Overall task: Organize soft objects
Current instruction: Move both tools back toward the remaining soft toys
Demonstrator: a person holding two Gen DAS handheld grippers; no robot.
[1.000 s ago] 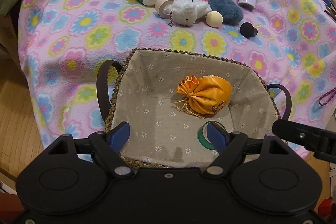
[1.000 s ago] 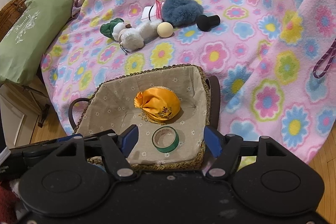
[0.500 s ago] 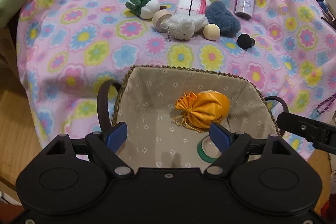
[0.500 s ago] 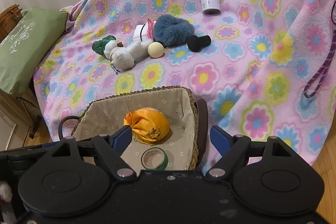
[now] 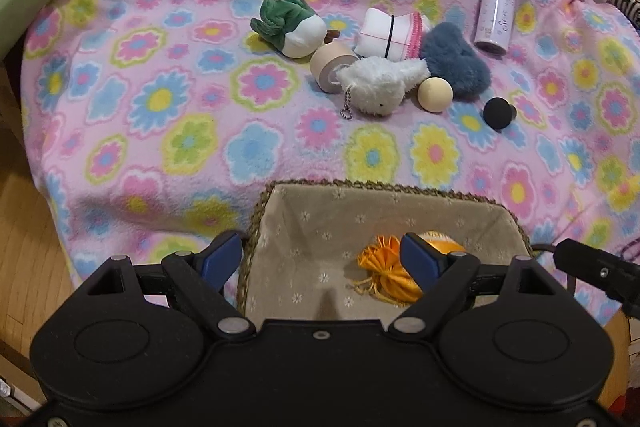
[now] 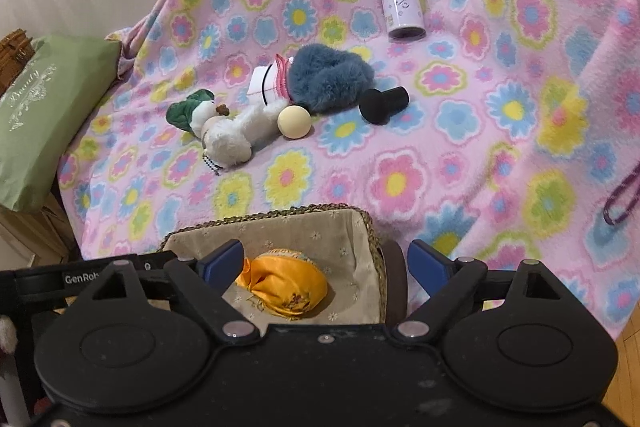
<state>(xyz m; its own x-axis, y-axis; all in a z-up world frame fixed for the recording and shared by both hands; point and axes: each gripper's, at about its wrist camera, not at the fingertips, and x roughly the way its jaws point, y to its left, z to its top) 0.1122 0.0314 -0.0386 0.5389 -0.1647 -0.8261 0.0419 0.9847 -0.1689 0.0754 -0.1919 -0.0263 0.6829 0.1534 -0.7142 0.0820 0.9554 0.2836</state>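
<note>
The lined basket (image 5: 384, 193) sits at the near edge of the flowered blanket (image 5: 160, 99), where both hands can reach it, and serves as the collecting place for the soft things. Inside it lies the orange drawstring pouch (image 6: 286, 285), apparently the one soft item sorted so far.

Beyond the basket, in a loose cluster on the blanket, wait the rest: the white plush with a bead chain (image 5: 380, 85), the green-and-white plush (image 5: 292, 27) behind it to the left, the folded white cloth bound with a black band (image 5: 390, 33) and the blue fluffy piece (image 5: 456, 65) to the right. Hard things are mixed in with them: a tape roll (image 5: 330, 67) touching the white plush, a cream ball (image 5: 435, 94) just beside it, a black knob (image 5: 499, 113) and a purple bottle (image 5: 496, 11) farther right. These probably should stay out.

The left tool (image 5: 322, 257) hangs over the basket's near left side with its jaws spread wide and nothing between them. The right tool (image 6: 326, 263) is over the basket's right rim, likewise wide apart and empty. Both look free for the next pick, and the white plush is the nearest soft piece to the basket
</note>
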